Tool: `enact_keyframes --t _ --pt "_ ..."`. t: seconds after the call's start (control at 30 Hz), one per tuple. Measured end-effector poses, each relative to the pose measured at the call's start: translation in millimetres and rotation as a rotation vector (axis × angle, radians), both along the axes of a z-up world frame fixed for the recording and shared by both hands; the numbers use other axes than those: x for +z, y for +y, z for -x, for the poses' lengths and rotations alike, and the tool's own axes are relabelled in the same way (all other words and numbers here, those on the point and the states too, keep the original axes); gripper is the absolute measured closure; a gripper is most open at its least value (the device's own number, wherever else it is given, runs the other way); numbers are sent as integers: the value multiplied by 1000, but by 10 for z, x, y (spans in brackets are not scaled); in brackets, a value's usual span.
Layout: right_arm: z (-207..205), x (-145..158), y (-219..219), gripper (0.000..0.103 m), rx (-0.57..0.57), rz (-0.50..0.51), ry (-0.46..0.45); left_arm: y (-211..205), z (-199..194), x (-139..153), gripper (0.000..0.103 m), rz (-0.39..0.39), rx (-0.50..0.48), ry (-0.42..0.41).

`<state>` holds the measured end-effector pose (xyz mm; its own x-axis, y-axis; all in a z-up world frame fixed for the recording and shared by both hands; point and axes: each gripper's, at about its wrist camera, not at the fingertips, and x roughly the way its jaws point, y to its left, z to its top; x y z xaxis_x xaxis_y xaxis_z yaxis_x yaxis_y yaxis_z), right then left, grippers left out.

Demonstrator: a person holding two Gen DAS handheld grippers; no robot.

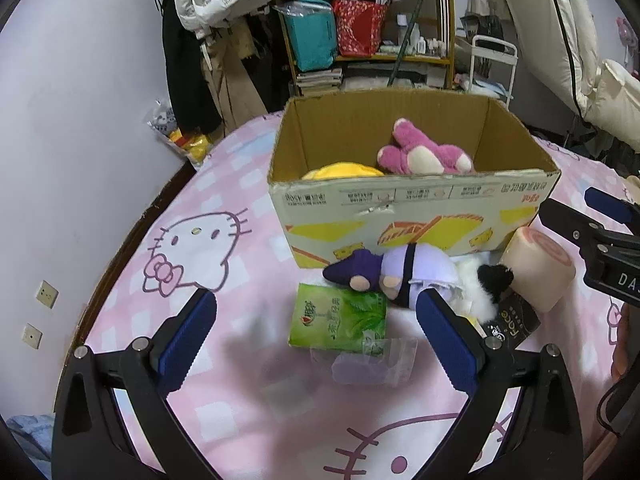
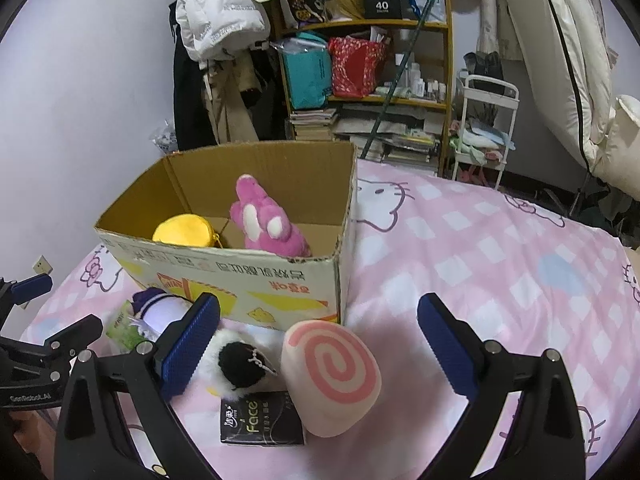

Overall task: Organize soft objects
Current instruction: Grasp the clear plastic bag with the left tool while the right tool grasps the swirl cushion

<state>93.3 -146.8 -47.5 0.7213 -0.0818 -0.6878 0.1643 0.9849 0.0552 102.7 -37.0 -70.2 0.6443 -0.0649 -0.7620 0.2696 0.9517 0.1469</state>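
An open cardboard box [image 1: 412, 216] sits on the pink Hello Kitty bedspread [image 1: 224, 392], and two toys are already inside it: a pink-and-white plush [image 1: 424, 154] leaning toward the far wall and a yellow plush [image 1: 340, 170] against the near left corner. The rest of the soft things lie on the bedspread just in front of the box. A purple plush doll [image 1: 394, 276] lies across the top edge of a green tissue pack [image 1: 340, 322], and beside it is a black-and-white fluffy plush [image 2: 236, 360], touching the pink swirl-roll cushion [image 2: 332, 374]. A black tissue pack marked "Face" [image 2: 260, 422] lies partly under the fluffy plush and the cushion, and a small clear plastic bag [image 1: 374, 362] lies at the near edge of the green pack. The left gripper [image 1: 316, 340] hangs over the green pack with its jaws spread wide and nothing between them. The right gripper [image 2: 318, 340] hovers above the swirl cushion, jaws likewise wide apart and empty.
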Motion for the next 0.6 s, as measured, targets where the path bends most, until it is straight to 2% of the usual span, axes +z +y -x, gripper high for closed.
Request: enact_keyframes --t 0.3,0.47,0.6 --pt "-87 -171 -25 0 -22 7 59 -91 -88 -232 4 -2 -26 116" --pt "-123 -284 -95 0 -41 -63 84 -141 -130 -355 4 -3 -40 175" --pt "-148 -367 -104 0 -41 -77 119 -181 -140 -415 4 -8 -54 205"
